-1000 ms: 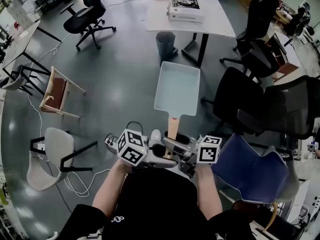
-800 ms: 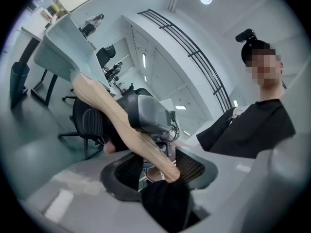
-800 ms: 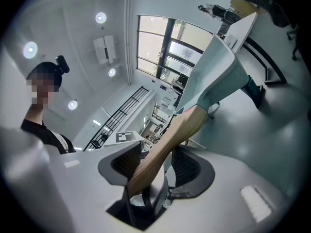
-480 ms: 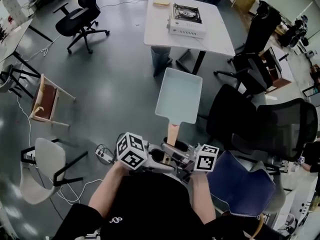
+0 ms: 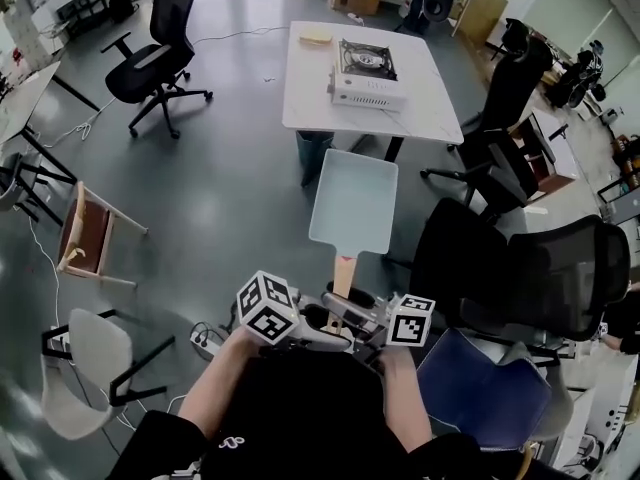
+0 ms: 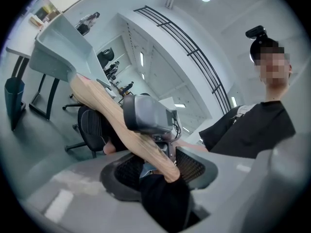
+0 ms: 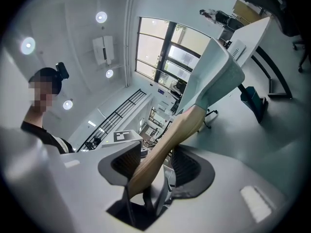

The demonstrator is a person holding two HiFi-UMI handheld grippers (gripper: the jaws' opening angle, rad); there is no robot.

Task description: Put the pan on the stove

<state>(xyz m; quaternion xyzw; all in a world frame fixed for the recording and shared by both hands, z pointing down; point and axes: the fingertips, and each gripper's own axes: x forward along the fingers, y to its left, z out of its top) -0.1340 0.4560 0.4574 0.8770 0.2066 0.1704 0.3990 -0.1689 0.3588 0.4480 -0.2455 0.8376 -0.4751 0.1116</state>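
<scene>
Between left gripper (image 6: 158,165) and right gripper (image 7: 153,167) — pan (image 5: 352,201) handle

Head view.
- Pale blue square pan with a wooden handle (image 5: 352,203): frame centre, over the floor, handle toward the lower edge.
- Left gripper (image 5: 322,320) sits on the handle's left and right gripper (image 5: 352,326) on its right. Both are clamped on it at lower centre.
- White rectangular table (image 5: 310,98): upper centre, beyond the pan.
- White single-burner gas stove (image 5: 368,73): on the table's right half.
- Small flat item (image 5: 318,37), possibly a sponge: at the table's far left corner.
- Dark waste bin (image 5: 308,153): under the table's near left edge.
- Black office chair (image 5: 500,258): right of the pan.
- Wooden chair (image 5: 85,238): mid left.
</scene>
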